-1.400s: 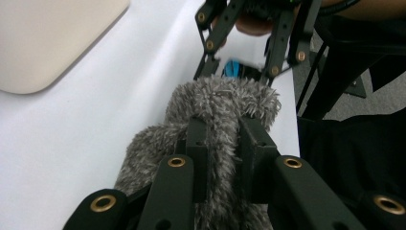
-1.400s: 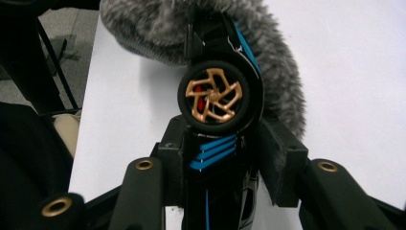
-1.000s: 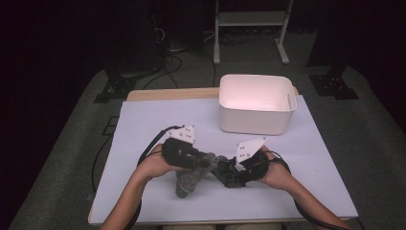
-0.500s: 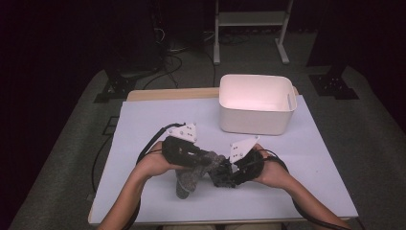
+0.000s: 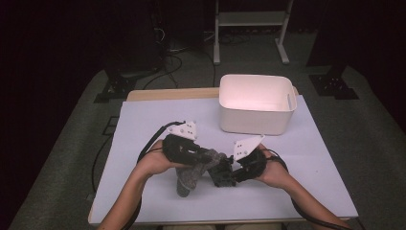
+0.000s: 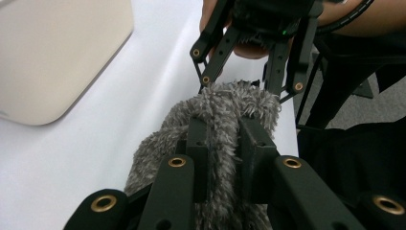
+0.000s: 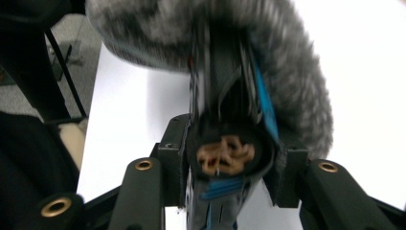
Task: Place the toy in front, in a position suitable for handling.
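A grey fuzzy sock hangs from my left gripper, which is shut on its upper end just above the table. In the left gripper view the jaws pinch the fuzzy sock between them, left gripper. My right gripper meets it from the right, its tips at the sock's top, right gripper. In the right gripper view its jaws have just been closing and press on a dark item with blue stripes. The grey sock curves over that item.
A white plastic bin stands at the back right of the pale table, and its corner shows as bin. Cables trail from both grippers. Dark floor and a metal stand lie beyond the table.
The right gripper rocked slightly toward the left one and back. The left gripper and the hanging sock have stayed where they were.
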`<state>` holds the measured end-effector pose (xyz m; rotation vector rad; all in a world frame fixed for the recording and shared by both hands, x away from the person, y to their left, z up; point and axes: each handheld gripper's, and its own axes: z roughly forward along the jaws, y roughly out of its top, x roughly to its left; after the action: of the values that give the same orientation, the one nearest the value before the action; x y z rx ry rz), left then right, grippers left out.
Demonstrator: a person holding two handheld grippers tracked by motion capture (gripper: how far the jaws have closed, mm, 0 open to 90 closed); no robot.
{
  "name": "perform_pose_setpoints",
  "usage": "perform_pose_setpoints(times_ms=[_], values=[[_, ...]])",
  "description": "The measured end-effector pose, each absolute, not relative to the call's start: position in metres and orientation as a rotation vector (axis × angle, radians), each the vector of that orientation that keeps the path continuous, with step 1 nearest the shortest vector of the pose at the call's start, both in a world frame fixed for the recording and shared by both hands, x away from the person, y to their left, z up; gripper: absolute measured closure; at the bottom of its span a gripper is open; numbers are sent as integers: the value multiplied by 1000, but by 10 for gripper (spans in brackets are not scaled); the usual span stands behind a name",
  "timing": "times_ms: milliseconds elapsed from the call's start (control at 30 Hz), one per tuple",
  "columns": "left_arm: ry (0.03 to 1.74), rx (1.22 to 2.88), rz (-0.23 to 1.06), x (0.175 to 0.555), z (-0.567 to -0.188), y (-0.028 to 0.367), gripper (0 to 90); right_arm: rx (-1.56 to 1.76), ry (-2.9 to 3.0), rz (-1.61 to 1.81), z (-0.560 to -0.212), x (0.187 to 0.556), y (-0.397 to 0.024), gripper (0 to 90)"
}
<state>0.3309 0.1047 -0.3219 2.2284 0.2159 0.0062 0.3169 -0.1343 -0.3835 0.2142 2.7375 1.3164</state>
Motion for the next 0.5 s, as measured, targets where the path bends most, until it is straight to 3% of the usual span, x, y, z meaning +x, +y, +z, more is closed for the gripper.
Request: perform_pose_setpoints(times_ms=[233,500], values=[[194,2246,9,330,-320,98,773,201,2763,1293,-375,318,-129,578],[180,2239,-7,330,-319,91,772,266,2824,1196,-389,317,-140,518]])
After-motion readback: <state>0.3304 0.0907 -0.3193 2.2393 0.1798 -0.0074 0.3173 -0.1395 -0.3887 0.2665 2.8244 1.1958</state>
